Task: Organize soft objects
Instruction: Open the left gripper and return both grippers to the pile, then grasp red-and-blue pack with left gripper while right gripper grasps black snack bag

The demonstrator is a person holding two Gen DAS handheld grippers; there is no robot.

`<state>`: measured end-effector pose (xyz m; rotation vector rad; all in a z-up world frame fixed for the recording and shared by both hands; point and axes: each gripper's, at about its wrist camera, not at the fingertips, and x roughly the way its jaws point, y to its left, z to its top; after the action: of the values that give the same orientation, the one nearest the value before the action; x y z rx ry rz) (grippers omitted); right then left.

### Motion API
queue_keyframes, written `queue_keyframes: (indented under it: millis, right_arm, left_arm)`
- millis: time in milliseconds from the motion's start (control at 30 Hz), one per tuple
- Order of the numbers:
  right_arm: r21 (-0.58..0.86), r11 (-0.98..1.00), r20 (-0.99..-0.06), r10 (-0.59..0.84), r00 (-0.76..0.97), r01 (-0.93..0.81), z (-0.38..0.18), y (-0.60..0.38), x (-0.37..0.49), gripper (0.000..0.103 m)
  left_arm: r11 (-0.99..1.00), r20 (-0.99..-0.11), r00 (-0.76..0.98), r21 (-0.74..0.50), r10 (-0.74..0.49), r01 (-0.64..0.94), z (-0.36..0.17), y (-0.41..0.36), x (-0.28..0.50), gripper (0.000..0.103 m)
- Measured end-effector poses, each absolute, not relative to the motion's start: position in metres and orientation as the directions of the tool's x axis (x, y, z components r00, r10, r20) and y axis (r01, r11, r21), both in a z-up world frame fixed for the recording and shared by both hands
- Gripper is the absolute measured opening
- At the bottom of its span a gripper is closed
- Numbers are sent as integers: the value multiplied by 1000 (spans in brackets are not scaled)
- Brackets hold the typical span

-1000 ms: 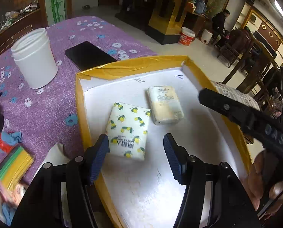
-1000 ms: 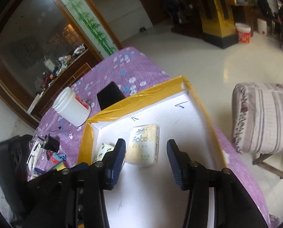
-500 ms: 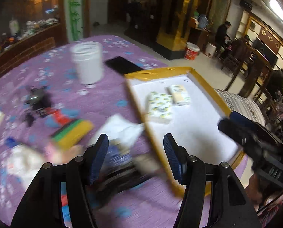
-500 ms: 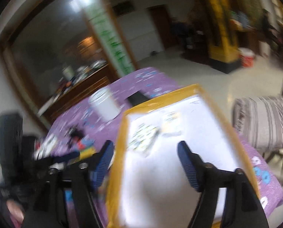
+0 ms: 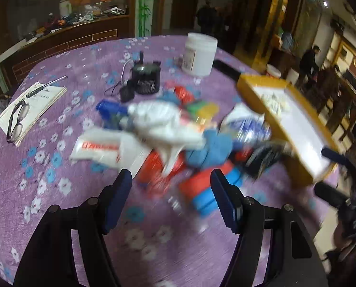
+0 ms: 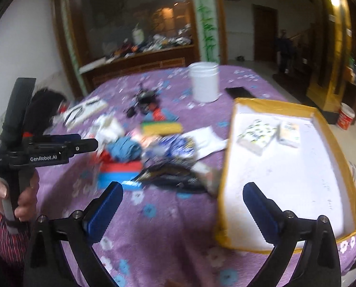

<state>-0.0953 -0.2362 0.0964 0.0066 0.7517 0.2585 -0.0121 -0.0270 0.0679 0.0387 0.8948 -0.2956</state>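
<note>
A blurred pile of mixed items lies on the purple flowered tablecloth: a blue cloth, a white plastic bag, a yellow-green sponge, a red and blue block and a black pouch. To its right stands the yellow-rimmed white tray, holding a lemon-print tissue pack and a cream tissue pack. My left gripper hovers near the pile, jaws opening, nothing between them. My right gripper hangs over the table's near edge beside the tray, jaws opening wide and empty.
A white jar and a black phone stand behind the pile, with a black device and cable. Glasses on a booklet lie far left. A hand grips the left tool's handle. People stand in the background.
Both views have swung left from above the tray toward the pile on the cloth. The right jaws have spread much wider; the left jaws have spread a little.
</note>
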Motion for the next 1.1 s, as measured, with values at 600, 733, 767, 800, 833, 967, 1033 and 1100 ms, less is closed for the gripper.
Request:
queue_keyframes:
  millis: [600, 733, 767, 800, 833, 967, 1033, 1100]
  right_arm:
    - [102, 933, -732, 306, 609, -345, 86, -209, -96, 90]
    - [130, 926, -703, 338, 625, -354, 92, -216, -101, 90]
    - [136, 923, -700, 346, 624, -359, 93, -217, -101, 90]
    - [143, 920, -698, 355, 622, -365, 93, -218, -102, 90]
    - [148, 918, -696, 360, 621, -367, 93, -219, -103, 90]
    - [167, 917, -697, 370, 614, -364, 92, -223, -102, 90]
    - [180, 912, -703, 381, 600, -368, 90, -225, -101, 90]
    - [180, 912, -706, 381, 597, -368, 89, -225, -99, 89]
  left_arm:
    - [831, -824, 490, 43, -285, 555, 52, -74, -36, 69]
    - [799, -857, 477, 141, -197, 584, 42, -92, -24, 69]
    - [793, -866, 465, 150, -183, 591, 39, -95, -19, 69]
    - [790, -874, 453, 150, -175, 594, 37, -97, -14, 69]
    - [790, -881, 446, 156, -161, 593, 34, -99, -8, 69]
    - [782, -892, 429, 165, -141, 601, 24, -106, 7, 73]
    - [785, -886, 439, 162, -152, 598, 24, -110, 9, 73]
    - [796, -881, 446, 152, -160, 586, 22, -111, 9, 72]
